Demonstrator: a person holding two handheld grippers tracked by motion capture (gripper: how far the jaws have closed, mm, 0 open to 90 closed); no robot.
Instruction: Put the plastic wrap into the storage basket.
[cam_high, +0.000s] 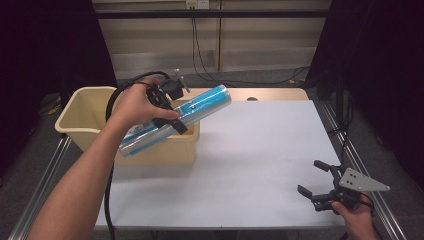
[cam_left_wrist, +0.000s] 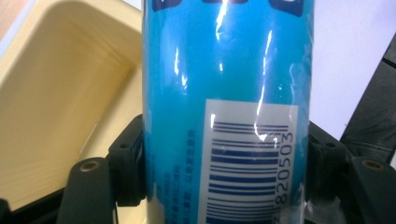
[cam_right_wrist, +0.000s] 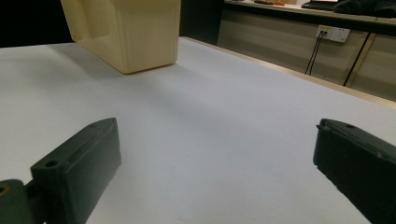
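Observation:
A long blue and silver tube (cam_high: 175, 120) with a barcode label (cam_left_wrist: 247, 163) is held tilted above the cream plastic bin (cam_high: 80, 107), its upper end pointing right over the table. My left gripper (cam_high: 170, 112) is shut on the tube's middle, both black jaws pressing its sides in the left gripper view (cam_left_wrist: 224, 182). The bin's inside (cam_left_wrist: 60, 107) lies below and left of the tube. My right gripper (cam_high: 312, 182) rests low near the table's front right corner, open, with nothing between its jaws (cam_right_wrist: 215, 168).
The white table top (cam_high: 250, 150) spreads to the right of the bin. The bin's outer wall (cam_right_wrist: 126, 32) stands far off in the right gripper view. Metal rails (cam_high: 360, 165) run along both table sides. Cables hang on the back wall (cam_high: 197, 45).

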